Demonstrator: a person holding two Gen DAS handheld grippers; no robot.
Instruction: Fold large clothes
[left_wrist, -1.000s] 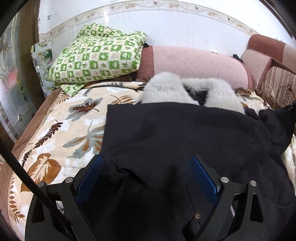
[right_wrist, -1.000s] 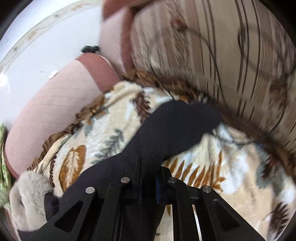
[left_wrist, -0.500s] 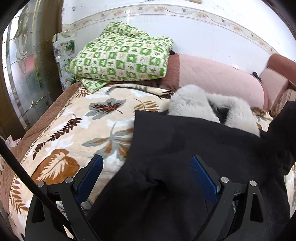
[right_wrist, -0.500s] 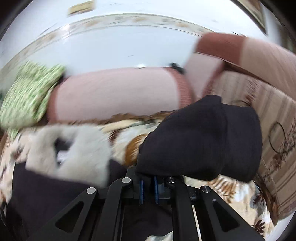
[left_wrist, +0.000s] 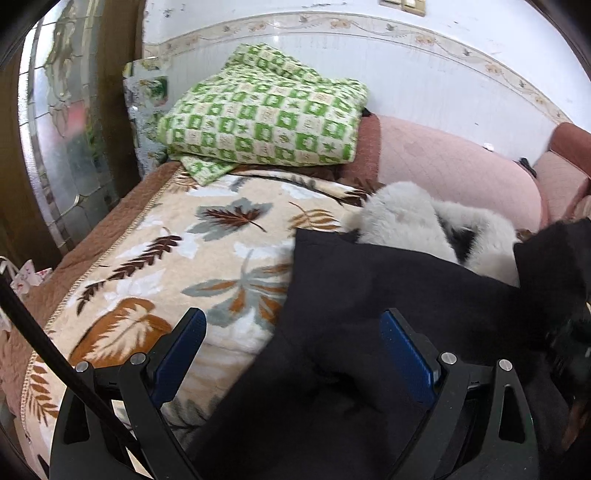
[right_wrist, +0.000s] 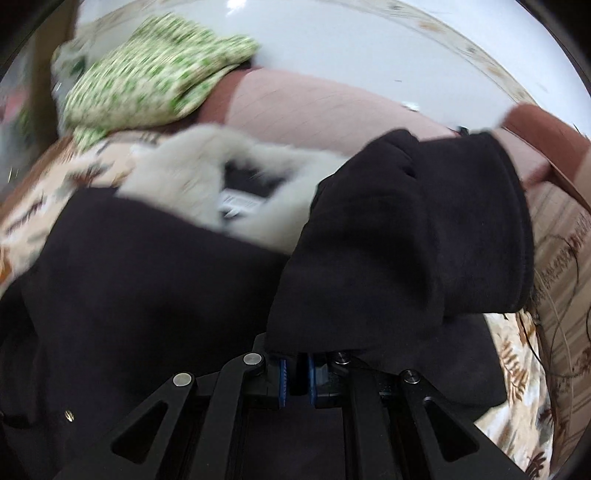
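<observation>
Landmark: the grey-white fur collar (left_wrist: 406, 225) of the coat, lying close to the pink bolster.
Coat: your black coat (left_wrist: 369, 295) is spread on the leaf-print blanket (left_wrist: 166, 258), body on the near side of the fur collar.
Coat, right view: the same black coat (right_wrist: 129, 295) fills the lower left, with the fur collar (right_wrist: 192, 173) just above it. Picture is motion-blurred.
Sleeve: the black sleeve (right_wrist: 424, 229) is lifted, cuff end up, and hangs to the right of the fur collar, overlapping its right edge.
Right claw: your right claw (right_wrist: 297, 376) is closed down to a thin gap, blue pads pinching the sleeve cloth at its lower end.
Left claw: your left claw (left_wrist: 291, 354) is spread wide and grips nothing. Its right blue pad sits over black cloth on the near side of the fur collar; the left pad is over bare blanket.
Sleeve, left view: a raised dark fold (left_wrist: 550, 258) stands just right of the fur collar.
Bolster: the pink bolster (left_wrist: 454, 170) runs along the wall behind the fur collar.
Green bedding: the folded green checked quilt (left_wrist: 266, 125) is stacked well to the left of the fur collar, partly on the bolster end.
Label: a small white tag (right_wrist: 236, 203) shows inside the fur collar; lettering unreadable.
</observation>
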